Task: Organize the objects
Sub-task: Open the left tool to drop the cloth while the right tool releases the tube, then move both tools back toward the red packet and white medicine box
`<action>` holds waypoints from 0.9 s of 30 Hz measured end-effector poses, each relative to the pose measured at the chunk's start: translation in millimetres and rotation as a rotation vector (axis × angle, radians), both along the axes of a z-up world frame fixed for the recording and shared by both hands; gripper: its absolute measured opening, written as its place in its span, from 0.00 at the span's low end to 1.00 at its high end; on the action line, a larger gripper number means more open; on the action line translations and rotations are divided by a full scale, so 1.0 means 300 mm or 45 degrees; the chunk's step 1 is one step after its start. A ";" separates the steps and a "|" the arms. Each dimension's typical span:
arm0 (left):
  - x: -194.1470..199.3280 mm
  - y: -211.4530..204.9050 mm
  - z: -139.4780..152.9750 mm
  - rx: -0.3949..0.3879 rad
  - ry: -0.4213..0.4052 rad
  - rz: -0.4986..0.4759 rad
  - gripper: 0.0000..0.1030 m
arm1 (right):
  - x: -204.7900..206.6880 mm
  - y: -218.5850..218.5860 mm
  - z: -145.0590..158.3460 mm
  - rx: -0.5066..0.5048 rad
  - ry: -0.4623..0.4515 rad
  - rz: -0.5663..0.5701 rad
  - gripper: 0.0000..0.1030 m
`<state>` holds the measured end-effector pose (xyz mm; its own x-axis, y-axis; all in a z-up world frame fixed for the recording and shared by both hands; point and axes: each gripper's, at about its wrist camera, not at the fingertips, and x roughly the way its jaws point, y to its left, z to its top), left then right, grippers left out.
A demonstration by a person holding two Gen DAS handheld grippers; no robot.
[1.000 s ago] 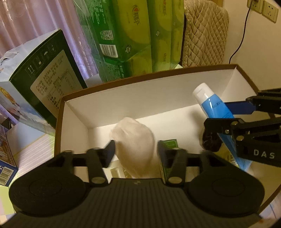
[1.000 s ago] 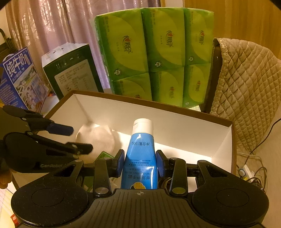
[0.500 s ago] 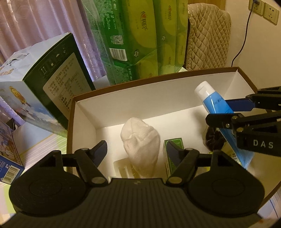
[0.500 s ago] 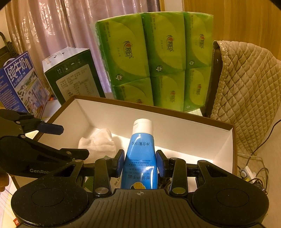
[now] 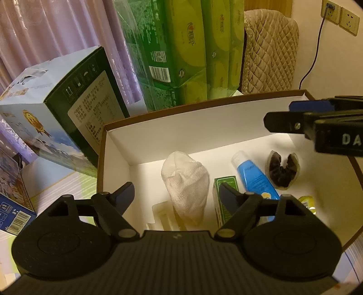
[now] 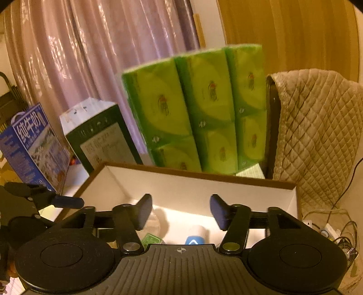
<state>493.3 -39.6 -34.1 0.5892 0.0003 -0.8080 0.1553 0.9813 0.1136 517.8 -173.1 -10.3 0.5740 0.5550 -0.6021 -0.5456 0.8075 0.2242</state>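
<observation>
A brown-rimmed white box (image 5: pixel 158 140) (image 6: pixel 195 188) holds a crumpled white cloth (image 5: pixel 186 183), a small green carton (image 5: pixel 224 183), a blue tube with a white cap (image 5: pixel 251 174) (image 6: pixel 196 236) and a dark scrunchie in clear wrap (image 5: pixel 283 168). My left gripper (image 5: pixel 175 192) hangs open above the box's near left part, over the cloth, with nothing between its fingers. My right gripper (image 6: pixel 180 212) (image 5: pixel 285 113) is open too, raised over the box's right side, well above the tube lying on the box floor.
Behind the box stand a tall green tissue multipack (image 5: pixel 188 50) (image 6: pixel 199 109), a dark green and white carton (image 5: pixel 68 118) (image 6: pixel 99 133) and a blue milk carton (image 6: pixel 31 145). A quilted beige cover (image 6: pixel 317 133) and wall sockets with a cable (image 5: pixel 340 15) lie to the right.
The right gripper has opened and let go of the blue tube, which now lies in the box, then lifted. The left gripper has opened wider and risen off the white cloth.
</observation>
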 end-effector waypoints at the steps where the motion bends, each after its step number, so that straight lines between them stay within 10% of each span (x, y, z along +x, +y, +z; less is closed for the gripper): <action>1: -0.006 0.000 0.006 -0.005 -0.002 -0.001 0.79 | -0.003 -0.007 0.006 0.002 0.002 0.002 0.58; 27: -0.259 0.000 0.155 -0.124 -0.050 0.074 0.84 | -0.311 -0.227 0.073 0.053 0.119 -0.091 0.70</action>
